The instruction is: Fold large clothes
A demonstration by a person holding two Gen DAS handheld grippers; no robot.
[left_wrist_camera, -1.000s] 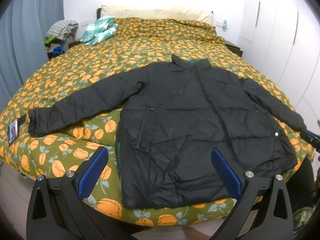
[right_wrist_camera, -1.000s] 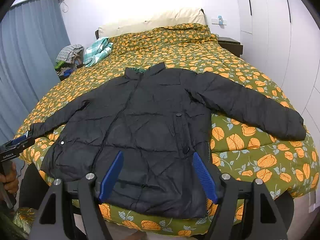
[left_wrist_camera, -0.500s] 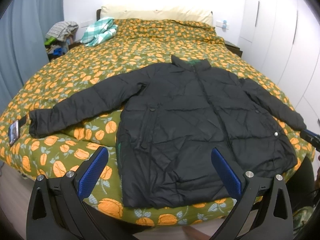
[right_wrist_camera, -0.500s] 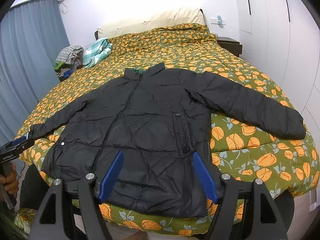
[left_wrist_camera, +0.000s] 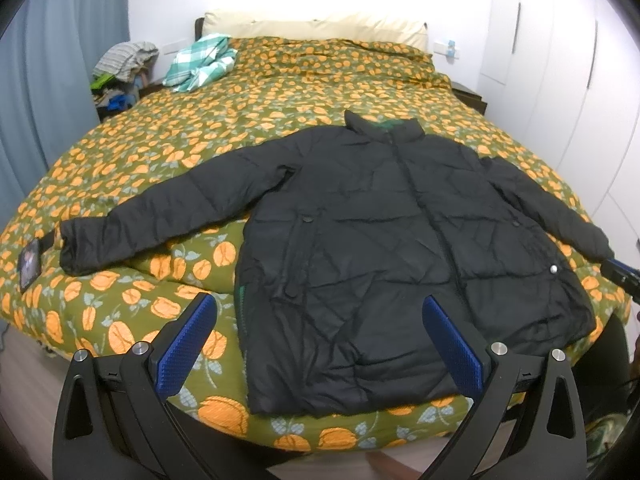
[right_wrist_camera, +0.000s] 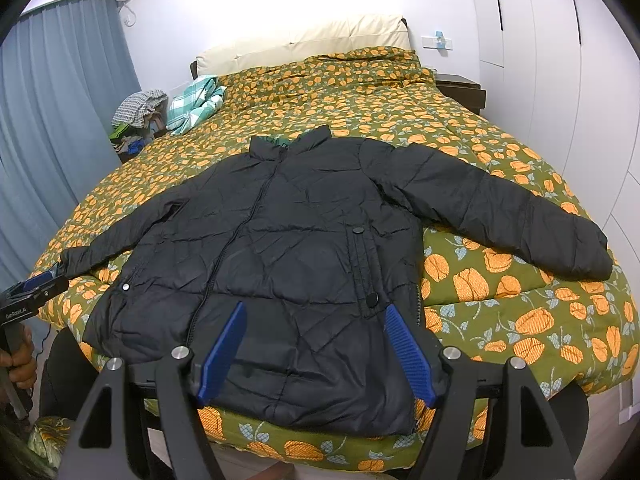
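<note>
Black jacket point(left_wrist_camera: 400, 248) is laid flat on the bed point(left_wrist_camera: 280, 92), sleeves spread; nothing folded. Left tool point(left_wrist_camera: 320, 340) and right tool point(right_wrist_camera: 316, 344) are held wide, empty, near the jacket's hem.

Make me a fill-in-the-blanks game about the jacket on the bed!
1. The jacket is colored ____.
2. The jacket lies flat with both sleeves spread ____.
3. The left gripper and the right gripper both have their jaws ____.
4. The flowers on the bed cover are colored ____.

Missing words: black; out; open; orange
</note>
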